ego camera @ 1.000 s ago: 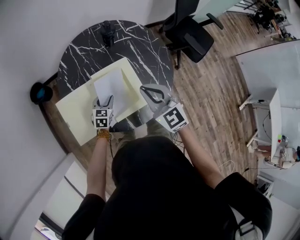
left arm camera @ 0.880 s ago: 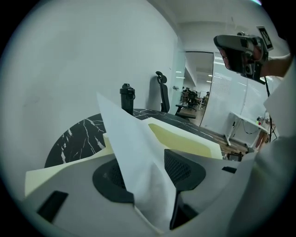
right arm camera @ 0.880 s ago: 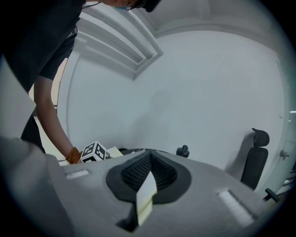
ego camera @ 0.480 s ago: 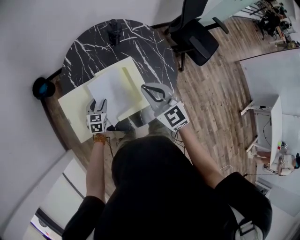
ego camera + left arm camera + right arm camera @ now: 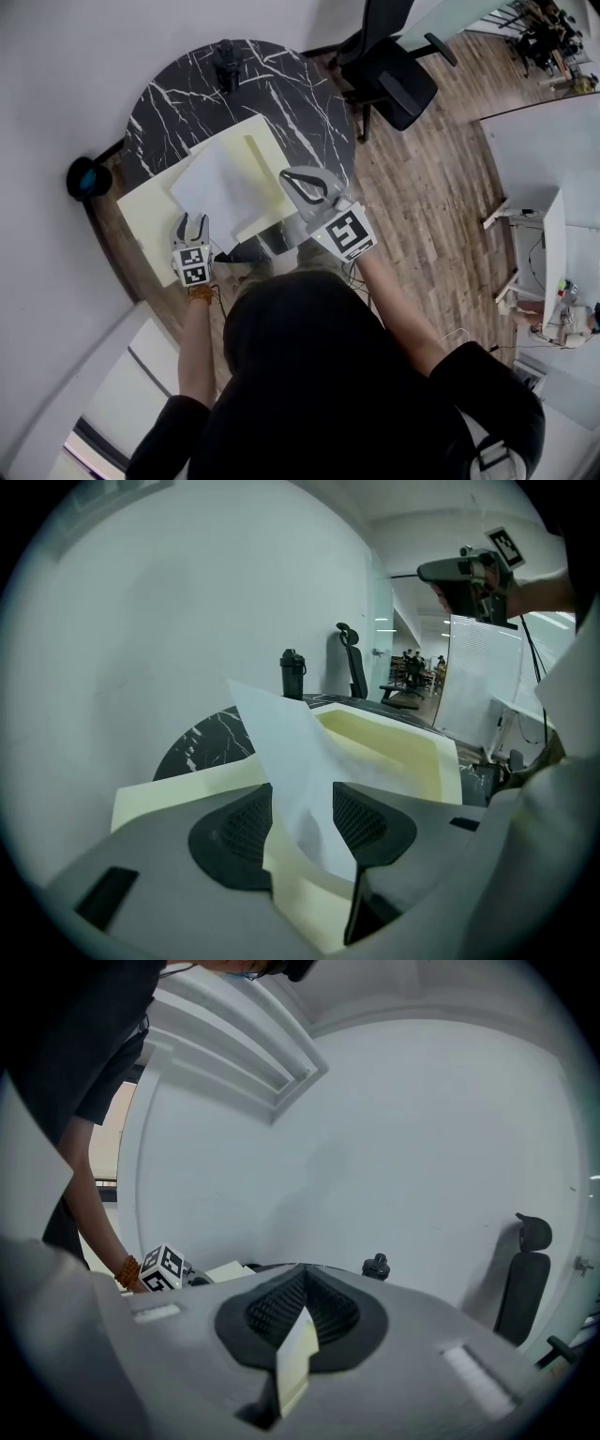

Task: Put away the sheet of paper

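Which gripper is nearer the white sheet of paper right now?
Left. The left gripper has just opened its jaws; a corner of the white sheet of paper stands between them, unpinched. The right gripper is shut on the pale yellow folder, beside the sheet.

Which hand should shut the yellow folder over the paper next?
Right, probably: the right gripper is shut on the folder. The jaws of the left gripper have just been opening, the paper loose between them.
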`<state>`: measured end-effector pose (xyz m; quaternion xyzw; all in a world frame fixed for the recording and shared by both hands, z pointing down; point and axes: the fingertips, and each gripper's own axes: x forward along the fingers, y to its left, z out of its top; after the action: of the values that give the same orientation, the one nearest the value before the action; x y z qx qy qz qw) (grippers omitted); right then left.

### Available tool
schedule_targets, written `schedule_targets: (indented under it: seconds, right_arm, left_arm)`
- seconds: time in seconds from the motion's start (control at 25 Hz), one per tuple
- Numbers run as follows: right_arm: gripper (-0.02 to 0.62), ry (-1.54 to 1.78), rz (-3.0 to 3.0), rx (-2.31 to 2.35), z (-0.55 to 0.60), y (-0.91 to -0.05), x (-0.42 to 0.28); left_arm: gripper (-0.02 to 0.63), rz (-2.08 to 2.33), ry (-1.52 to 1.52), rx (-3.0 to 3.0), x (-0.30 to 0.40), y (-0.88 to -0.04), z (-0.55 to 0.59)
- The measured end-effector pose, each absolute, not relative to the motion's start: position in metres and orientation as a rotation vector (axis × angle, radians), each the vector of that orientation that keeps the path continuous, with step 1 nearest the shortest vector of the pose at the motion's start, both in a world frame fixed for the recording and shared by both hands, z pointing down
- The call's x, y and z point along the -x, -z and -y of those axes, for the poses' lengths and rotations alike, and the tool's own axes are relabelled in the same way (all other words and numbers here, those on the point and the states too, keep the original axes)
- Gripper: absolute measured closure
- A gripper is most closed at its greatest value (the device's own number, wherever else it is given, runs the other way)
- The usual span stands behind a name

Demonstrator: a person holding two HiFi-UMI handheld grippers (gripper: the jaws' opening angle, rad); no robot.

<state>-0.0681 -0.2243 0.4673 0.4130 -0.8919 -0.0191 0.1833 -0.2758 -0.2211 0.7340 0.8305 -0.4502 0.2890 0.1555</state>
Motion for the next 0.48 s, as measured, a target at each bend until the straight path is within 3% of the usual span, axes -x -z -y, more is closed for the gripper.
schedule_targets:
  seconds: [0.28, 0.48]
  right_arm:
    - [0.597, 0.029, 2.513, -1.176, 0.222, -0.471, 0.067]
    - [0.597, 0.017, 2.493, -1.215, 0.225, -0.469, 0.055]
  left_arm:
    - [0.391, 1.445, -0.820, -2.307, 0.307, -0.728, 0.227]
    - [0.390, 1.216, -0.970, -2.523, 0.272, -0.729, 0.224]
